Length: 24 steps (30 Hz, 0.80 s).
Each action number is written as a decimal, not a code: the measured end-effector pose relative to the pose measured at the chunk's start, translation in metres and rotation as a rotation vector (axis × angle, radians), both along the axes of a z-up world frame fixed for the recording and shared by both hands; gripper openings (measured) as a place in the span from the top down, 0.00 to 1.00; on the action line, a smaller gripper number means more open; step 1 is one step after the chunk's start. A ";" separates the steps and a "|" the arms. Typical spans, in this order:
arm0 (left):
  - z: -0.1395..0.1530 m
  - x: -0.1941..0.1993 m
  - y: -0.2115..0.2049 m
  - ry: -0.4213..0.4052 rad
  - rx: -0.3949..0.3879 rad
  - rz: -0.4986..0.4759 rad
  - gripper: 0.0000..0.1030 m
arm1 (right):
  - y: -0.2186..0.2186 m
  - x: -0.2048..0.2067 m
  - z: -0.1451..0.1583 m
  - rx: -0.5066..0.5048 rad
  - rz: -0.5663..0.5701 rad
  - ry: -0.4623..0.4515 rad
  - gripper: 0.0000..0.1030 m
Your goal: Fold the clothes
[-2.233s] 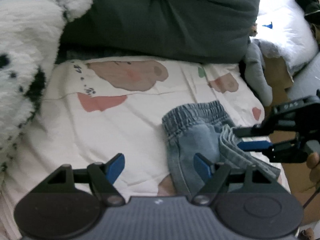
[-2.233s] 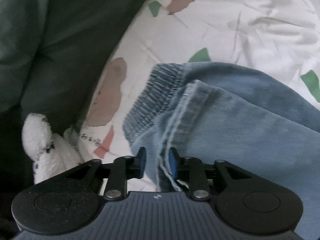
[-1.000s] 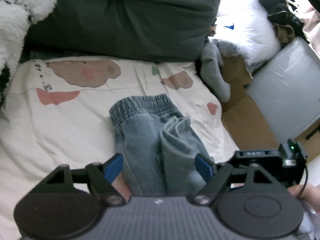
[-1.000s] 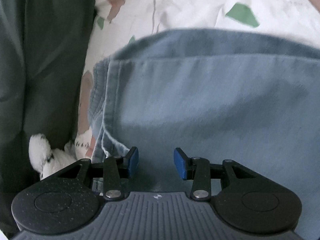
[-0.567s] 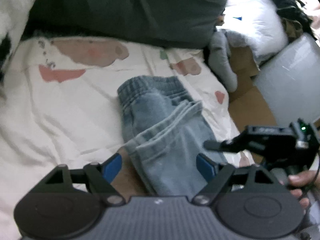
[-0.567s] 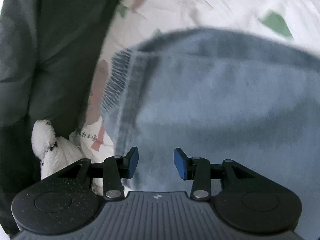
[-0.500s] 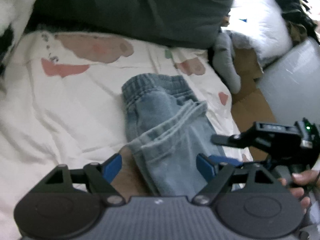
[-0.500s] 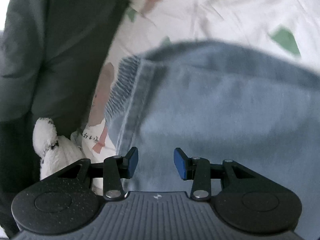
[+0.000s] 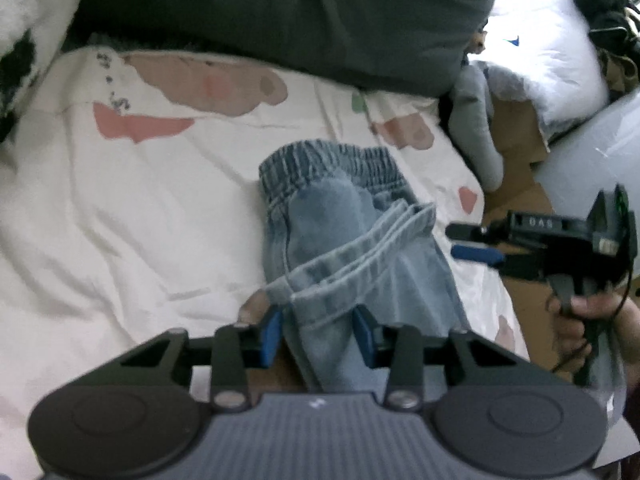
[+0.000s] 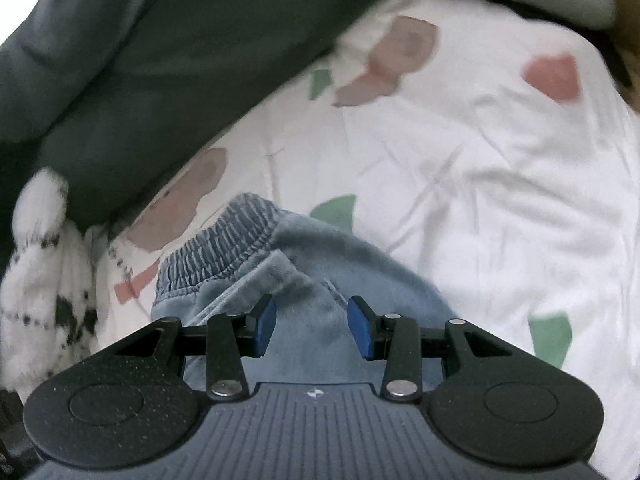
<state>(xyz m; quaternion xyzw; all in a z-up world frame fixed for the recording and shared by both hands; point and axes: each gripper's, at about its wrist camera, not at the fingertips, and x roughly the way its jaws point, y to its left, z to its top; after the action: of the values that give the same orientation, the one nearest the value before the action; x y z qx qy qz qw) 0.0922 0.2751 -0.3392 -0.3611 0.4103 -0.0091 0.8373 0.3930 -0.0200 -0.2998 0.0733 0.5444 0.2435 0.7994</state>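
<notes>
Jeans [image 9: 352, 240] lie near-centre on the sheet [image 9: 120, 216], hems folded back over the waistband. Left claw [image 9: 318, 334] is closing round the near fold, likely to carry it over; pads not yet pressing. Right claw [image 10: 311, 326] hovers unclenched, empty, at right.

The jeans [image 9: 352, 240] are laid on the sheet [image 9: 140, 208], waistband toward the pillow [image 9: 280, 12] behind. A plush [image 10: 44, 280] is set at the sheet's left. A cardboard box [image 9: 516, 136] is seen right of the sheet.
</notes>
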 end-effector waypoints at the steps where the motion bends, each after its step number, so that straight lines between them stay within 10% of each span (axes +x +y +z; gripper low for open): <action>1: 0.000 -0.001 -0.001 -0.001 -0.002 0.002 0.63 | 0.005 0.003 -0.001 -0.013 0.034 -0.009 0.55; 6: 0.005 -0.002 -0.005 -0.014 0.030 -0.011 0.81 | 0.027 0.011 -0.008 -0.063 0.170 -0.044 0.59; 10: 0.012 -0.004 -0.004 -0.027 0.036 -0.003 0.90 | 0.038 0.011 -0.012 -0.087 0.239 -0.053 1.00; 22: 0.020 -0.008 -0.001 -0.055 0.040 0.035 0.93 | 0.046 0.016 0.008 -0.105 0.296 -0.113 0.99; 24: 0.016 -0.008 0.000 -0.045 0.031 0.041 0.93 | 0.047 0.015 0.003 -0.122 0.331 -0.106 0.85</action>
<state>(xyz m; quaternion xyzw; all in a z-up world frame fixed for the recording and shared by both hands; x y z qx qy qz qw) 0.0837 0.2751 -0.3231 -0.3563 0.3841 0.0063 0.8517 0.4077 0.0274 -0.2967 -0.0788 0.5199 0.3416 0.7790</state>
